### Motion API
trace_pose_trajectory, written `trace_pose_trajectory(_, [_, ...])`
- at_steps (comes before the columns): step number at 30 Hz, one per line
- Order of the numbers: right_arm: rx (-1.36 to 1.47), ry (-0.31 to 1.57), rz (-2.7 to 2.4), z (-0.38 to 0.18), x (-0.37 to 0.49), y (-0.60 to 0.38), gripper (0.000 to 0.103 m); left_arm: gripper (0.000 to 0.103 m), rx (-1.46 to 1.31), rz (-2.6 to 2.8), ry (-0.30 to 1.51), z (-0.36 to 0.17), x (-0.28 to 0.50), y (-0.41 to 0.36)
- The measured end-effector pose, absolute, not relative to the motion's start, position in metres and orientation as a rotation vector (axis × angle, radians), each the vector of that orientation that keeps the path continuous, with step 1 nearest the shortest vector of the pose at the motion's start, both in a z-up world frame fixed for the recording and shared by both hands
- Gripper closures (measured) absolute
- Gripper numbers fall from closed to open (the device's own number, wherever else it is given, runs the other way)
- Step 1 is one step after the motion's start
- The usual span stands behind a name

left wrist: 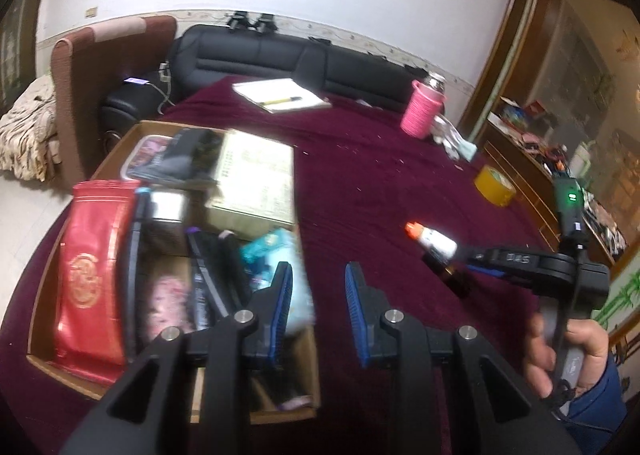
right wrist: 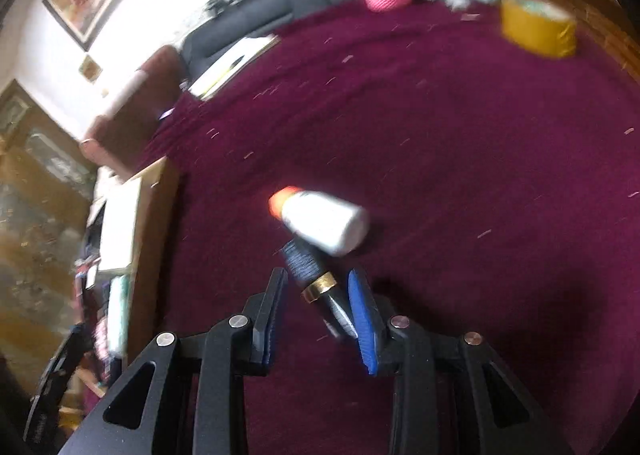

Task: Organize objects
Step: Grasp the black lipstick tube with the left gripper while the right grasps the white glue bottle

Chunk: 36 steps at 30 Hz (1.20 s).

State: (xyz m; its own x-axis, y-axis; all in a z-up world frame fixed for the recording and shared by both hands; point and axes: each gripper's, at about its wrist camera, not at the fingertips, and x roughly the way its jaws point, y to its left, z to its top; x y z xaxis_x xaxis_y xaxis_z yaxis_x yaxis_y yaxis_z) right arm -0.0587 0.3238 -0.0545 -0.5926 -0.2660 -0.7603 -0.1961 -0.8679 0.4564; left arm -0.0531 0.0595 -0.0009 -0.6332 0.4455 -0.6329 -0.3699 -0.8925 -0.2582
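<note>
A white bottle with an orange cap [right wrist: 324, 221] lies on the maroon tablecloth [right wrist: 460, 135], resting on a dark tube with a gold band [right wrist: 316, 283]. My right gripper [right wrist: 318, 287] is open around the dark tube, which lies close to the right pad with a gap on the left side. In the left wrist view the right gripper [left wrist: 478, 261] reaches in from the right beside the white bottle [left wrist: 434, 243] and the dark tube [left wrist: 454, 277]. My left gripper [left wrist: 318, 283] is open and empty, above the right wall of a cardboard box [left wrist: 310, 351].
The box holds a red packet [left wrist: 92, 279], books and several small items. Farther back on the table are a notebook with a pen [left wrist: 280, 95], a pink-sleeved flask [left wrist: 424, 111] and a yellow tape roll [left wrist: 494, 185]. A black sofa [left wrist: 280, 51] stands behind.
</note>
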Motion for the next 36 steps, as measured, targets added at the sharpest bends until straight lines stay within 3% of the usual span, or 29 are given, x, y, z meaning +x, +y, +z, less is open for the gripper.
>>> trace_pose_trajectory(16, [1.192,-1.002,-2.695,-0.041,-0.044,0.378,0.062,0.07,-1.148,2.291,0.049,-0.026,-0.062,0.161])
trace_pose_trajectory(21, [1.151,-1.038,-2.713,-0.036,-0.04,0.387,0.062,0.049,-1.206,2.261,0.047,-0.036,-0.073,0.201])
trace_pose_trajectory(26, [1.131,-1.049,-2.708,-0.034,-0.038,0.39,0.061,0.048,-1.223,2.281,0.16,-0.05,-0.078,0.234])
trace_pose_trajectory(28, [1.127,-1.043,-2.71,-0.033,-0.037,0.39,0.061,0.057,-1.241,2.297,0.197,-0.058,-0.083,0.24])
trace_pose_trajectory(30, [1.131,-1.026,-2.714,-0.033,-0.037,0.391,0.061,0.085,-1.226,2.33,0.223,-0.062,-0.088,0.238])
trace_pose_trajectory(36, [1.214,-0.893,-2.765,-0.038,-0.049,0.382,0.058,0.086,-1.221,2.373,0.113,-0.062,-0.098,0.201])
